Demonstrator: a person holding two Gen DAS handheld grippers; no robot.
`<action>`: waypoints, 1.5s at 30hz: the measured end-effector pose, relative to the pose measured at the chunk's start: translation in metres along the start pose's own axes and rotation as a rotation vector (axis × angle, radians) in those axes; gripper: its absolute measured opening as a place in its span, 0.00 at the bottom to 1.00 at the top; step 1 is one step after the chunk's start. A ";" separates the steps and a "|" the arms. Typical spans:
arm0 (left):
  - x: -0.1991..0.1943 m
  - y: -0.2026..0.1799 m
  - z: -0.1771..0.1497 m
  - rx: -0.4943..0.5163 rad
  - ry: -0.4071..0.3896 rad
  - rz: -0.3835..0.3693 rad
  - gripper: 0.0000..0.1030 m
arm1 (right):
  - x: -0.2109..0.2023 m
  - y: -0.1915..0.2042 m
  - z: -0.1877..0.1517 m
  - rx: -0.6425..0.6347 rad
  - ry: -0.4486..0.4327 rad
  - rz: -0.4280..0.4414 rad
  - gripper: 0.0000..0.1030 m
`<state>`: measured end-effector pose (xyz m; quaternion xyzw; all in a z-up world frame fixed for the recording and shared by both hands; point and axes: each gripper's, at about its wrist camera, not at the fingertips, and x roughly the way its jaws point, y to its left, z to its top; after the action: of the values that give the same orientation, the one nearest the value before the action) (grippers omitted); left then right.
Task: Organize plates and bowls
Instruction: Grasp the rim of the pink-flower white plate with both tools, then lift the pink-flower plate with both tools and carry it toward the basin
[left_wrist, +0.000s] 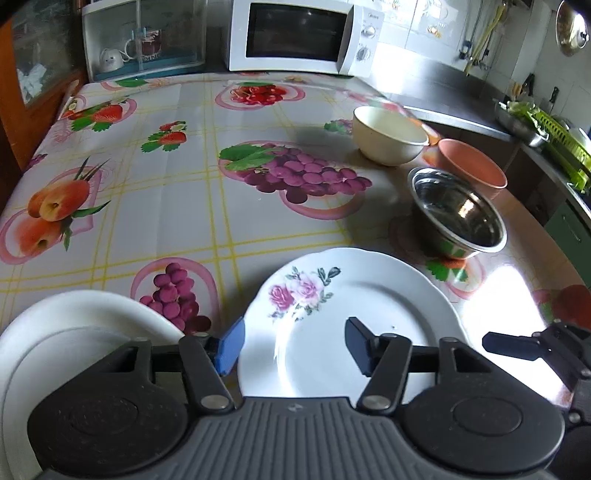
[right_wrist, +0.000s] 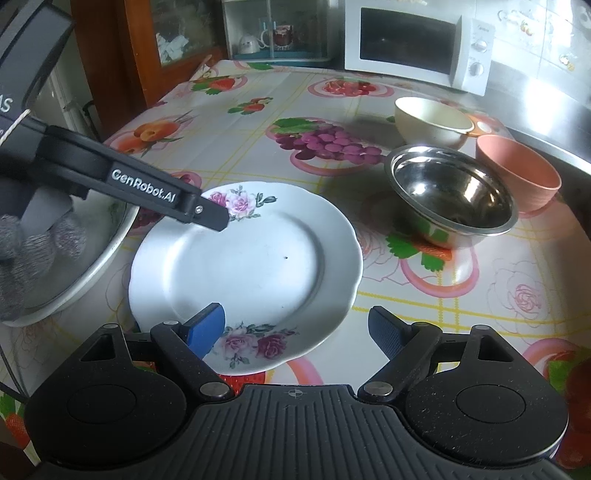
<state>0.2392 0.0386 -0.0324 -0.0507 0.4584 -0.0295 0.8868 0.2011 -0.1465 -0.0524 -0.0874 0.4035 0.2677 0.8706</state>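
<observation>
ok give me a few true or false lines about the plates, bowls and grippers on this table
1. The floral plate lies flat on the tablecloth. True.
2. The steel bowl sits inside the pink bowl. False: they stand side by side.
3. The right gripper is clamped on the floral plate. False: its jaws stand open above the near rim.
4. The cream bowl is upright and empty. True.
5. The microwave door is open. False: it is closed.

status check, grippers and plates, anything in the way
Left gripper open over flowered plate. Right gripper open at its near rim. White dish alongside. Nothing blocking.
</observation>
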 end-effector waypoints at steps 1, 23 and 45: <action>0.003 0.001 0.002 0.003 0.005 -0.014 0.56 | 0.001 0.000 0.000 0.003 0.001 0.001 0.83; 0.027 0.007 0.013 0.022 0.072 -0.007 0.56 | 0.007 -0.003 -0.002 0.009 0.018 0.046 0.83; 0.016 -0.009 -0.013 0.055 0.101 -0.049 0.47 | 0.001 -0.013 -0.019 0.044 0.026 0.037 0.83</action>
<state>0.2375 0.0271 -0.0513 -0.0358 0.5001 -0.0662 0.8627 0.1967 -0.1638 -0.0664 -0.0642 0.4223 0.2734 0.8619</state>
